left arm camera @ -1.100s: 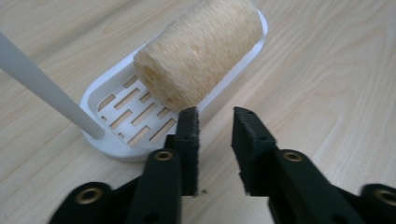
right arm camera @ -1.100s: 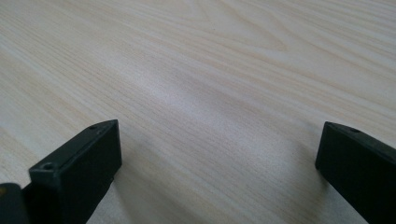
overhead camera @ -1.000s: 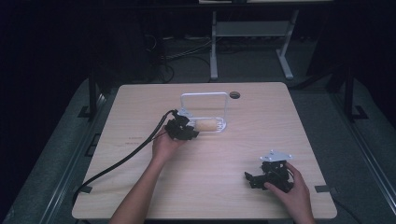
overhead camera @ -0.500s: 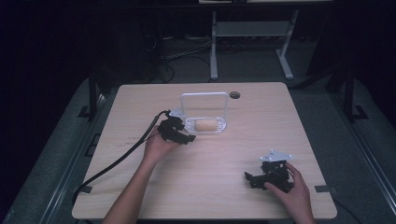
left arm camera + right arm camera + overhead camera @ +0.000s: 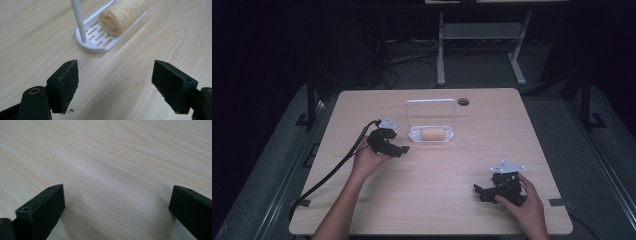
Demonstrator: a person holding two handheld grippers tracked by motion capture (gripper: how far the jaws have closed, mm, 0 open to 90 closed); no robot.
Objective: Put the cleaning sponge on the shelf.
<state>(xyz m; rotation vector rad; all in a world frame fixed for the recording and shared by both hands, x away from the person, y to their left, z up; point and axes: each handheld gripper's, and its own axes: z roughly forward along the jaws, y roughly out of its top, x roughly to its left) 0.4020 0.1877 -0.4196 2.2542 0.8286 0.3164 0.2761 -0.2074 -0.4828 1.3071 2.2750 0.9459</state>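
A white slotted tray [image 5: 432,136] with a tall white hoop handle [image 5: 431,102] stands on the counter [image 5: 437,200] a little behind its middle, toward the far edge. In the tray lies one tan, porous roll [image 5: 432,133], on its side along the tray's length; the left gripper view shows its hollow end facing the camera [image 5: 122,15].

The left tongs [image 5: 401,149] are released, their jaws spread wide with nothing between them, just off the tray's left end and apart from it. The right tongs [image 5: 479,192] sit near the counter's near right corner, jaws likewise spread over bare wood.

A second ago the left tongs were at the tray's left end, right by the roll; they have since drawn back toward the near edge. The roll stays in the tray, and the right tongs have not shifted.
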